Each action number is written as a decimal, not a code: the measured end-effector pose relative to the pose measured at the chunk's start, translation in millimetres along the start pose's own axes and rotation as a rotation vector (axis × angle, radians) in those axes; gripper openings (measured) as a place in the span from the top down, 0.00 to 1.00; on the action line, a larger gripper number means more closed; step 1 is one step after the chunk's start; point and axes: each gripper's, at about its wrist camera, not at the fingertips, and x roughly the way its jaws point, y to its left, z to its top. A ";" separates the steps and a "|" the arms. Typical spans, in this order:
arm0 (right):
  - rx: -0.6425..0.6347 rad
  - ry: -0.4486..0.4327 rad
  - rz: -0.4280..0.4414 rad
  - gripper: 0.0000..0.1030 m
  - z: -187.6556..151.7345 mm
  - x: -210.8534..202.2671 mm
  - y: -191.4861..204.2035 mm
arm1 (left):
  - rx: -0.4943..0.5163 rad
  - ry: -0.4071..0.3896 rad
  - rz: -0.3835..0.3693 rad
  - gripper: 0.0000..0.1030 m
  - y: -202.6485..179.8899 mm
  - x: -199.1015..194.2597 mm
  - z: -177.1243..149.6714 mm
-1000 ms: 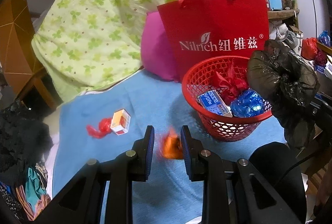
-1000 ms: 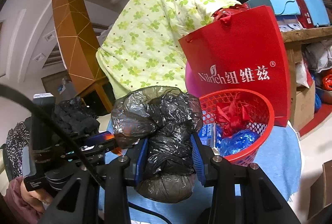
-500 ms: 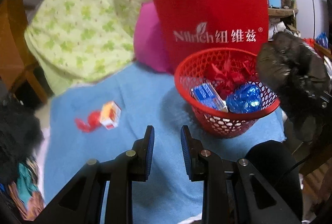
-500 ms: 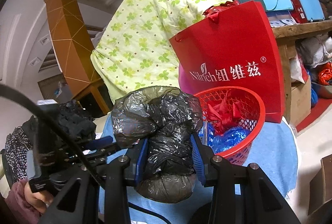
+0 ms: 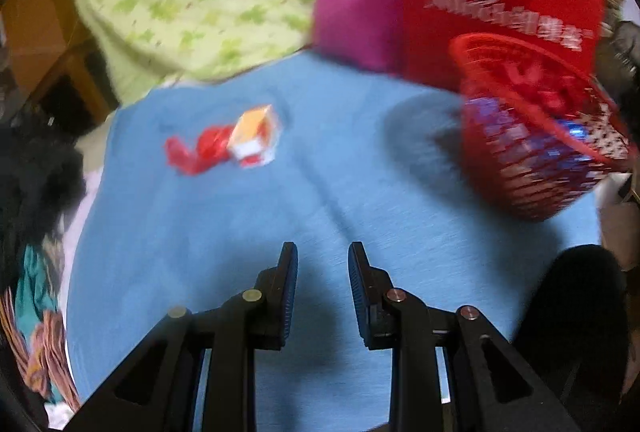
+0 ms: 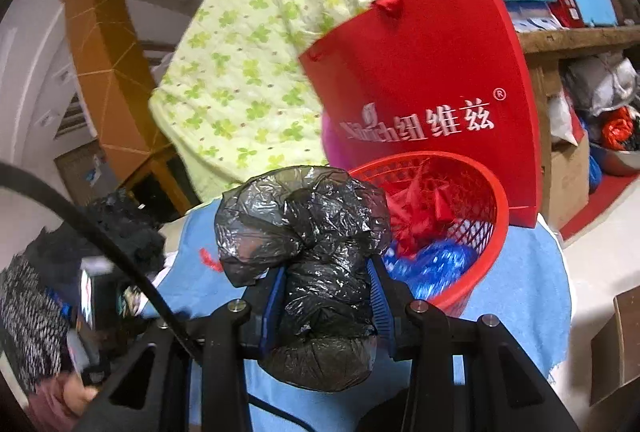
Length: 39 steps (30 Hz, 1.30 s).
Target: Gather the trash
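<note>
1. The red basket at the desk's right already holds red and blue scraps.
2. A red wrapper and a small carton remain, far left on the blue cloth.
3. The left claw is empty, narrowly parted.
4. Only the right view shows the right claw grasping a black bag.

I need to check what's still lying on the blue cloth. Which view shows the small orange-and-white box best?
The left wrist view: the small orange-and-white box lies in the open on the blue cloth beside a red wrapper, though blurred. The right wrist view does not show the box.
</note>
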 end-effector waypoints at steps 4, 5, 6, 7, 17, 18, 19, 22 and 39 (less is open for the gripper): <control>0.026 0.035 -0.068 0.45 16.6 32.2 -6.8 | -0.082 0.052 0.058 0.72 44.1 32.2 -13.1; 0.033 0.040 -0.081 0.39 19.5 39.4 -6.7 | -0.100 0.065 0.071 0.70 54.7 39.8 -16.0; 0.028 0.041 -0.093 0.39 21.9 45.1 -4.7 | -0.119 0.080 0.085 0.66 67.7 48.2 -19.4; 0.018 0.039 -0.102 0.39 23.2 48.2 -2.1 | -0.137 0.091 0.099 0.62 78.9 55.0 -21.8; -0.346 -0.050 0.095 0.38 9.9 66.9 115.0 | -0.264 0.094 0.223 0.36 188.6 123.2 -26.7; -0.388 -0.033 0.130 0.38 2.6 74.6 129.7 | -0.278 0.089 0.221 0.34 196.1 130.8 -26.6; -0.428 -0.001 0.158 0.37 -6.5 87.0 144.8 | -0.290 0.087 0.217 0.31 201.2 137.6 -27.8; -0.519 0.115 0.180 0.37 -39.6 136.3 178.5 | -0.378 0.043 0.206 0.13 217.9 149.5 -35.2; -0.406 0.420 -0.185 0.02 -88.6 332.1 123.9 | -0.385 0.168 0.249 0.00 241.2 199.9 -3.9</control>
